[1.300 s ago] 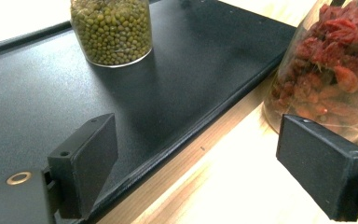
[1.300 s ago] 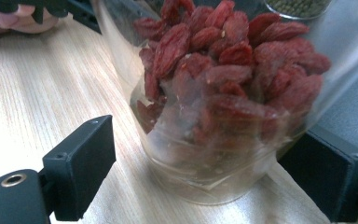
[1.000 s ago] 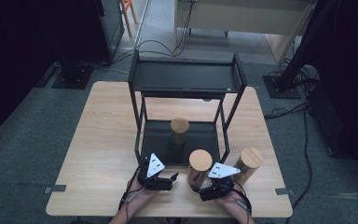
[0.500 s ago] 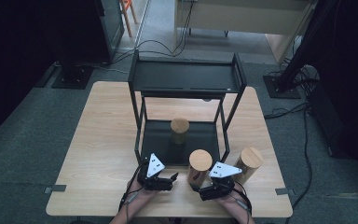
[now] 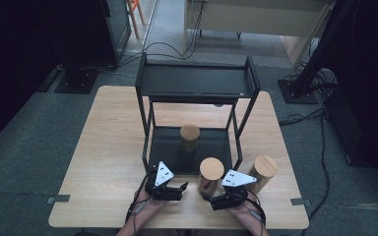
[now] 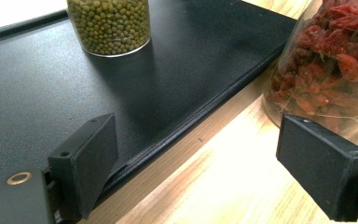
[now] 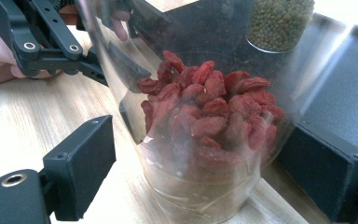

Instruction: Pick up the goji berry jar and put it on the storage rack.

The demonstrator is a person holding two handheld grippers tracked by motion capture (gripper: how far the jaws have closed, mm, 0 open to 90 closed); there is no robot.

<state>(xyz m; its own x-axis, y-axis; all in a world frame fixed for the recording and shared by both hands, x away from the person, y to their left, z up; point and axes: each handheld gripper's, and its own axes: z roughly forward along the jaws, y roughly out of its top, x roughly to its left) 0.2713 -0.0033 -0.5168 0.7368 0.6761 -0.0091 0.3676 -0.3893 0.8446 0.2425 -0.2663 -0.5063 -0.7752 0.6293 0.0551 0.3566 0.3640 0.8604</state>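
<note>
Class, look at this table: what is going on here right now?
A person holds a gripper in each hand at a wooden table. The right gripper has its open fingers either side of a glass jar of red dried berries, not yet squeezing it. The left gripper waits open beside it. A jar of green beans stands on the black rack's bottom shelf.

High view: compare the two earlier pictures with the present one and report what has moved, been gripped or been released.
Nothing has visibly changed. The left gripper stays open beside the jar of red dried fruit, the right gripper stays open around that jar without pressing it, and the jar of green beans still stands on the lower shelf of the black rack.
</note>
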